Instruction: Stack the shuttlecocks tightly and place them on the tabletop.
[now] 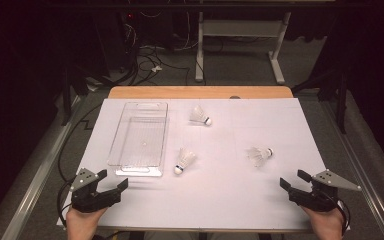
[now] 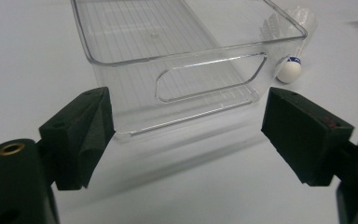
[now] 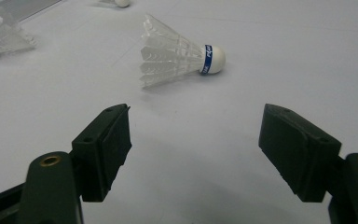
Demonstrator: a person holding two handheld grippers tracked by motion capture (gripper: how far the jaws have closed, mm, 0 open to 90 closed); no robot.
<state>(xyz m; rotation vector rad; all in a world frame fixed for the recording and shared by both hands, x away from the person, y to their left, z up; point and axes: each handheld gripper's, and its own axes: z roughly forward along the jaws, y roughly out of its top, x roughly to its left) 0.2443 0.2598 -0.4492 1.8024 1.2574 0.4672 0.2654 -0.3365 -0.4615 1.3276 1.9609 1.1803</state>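
Shuttlecocks, three of them, lie on the white table (image 1: pixel 220 200) to the right of the clear tray (image 1: pixel 141 137): one (image 1: pixel 185 161) just beside its near right corner, one (image 1: pixel 200 115) by its far right corner, one (image 1: pixel 259 155) well apart. Left gripper (image 1: pixel 114 181) and right gripper (image 1: pixel 291 180) rest at the near edge.

From the left gripper view, the fingers (image 2: pixel 81 135) are spread and hold nothing, facing the tray's handle end.

From the right gripper view, the fingers (image 3: pixel 105 147) are spread too, and the shuttlecock farthest from the tray lies on its side ahead.
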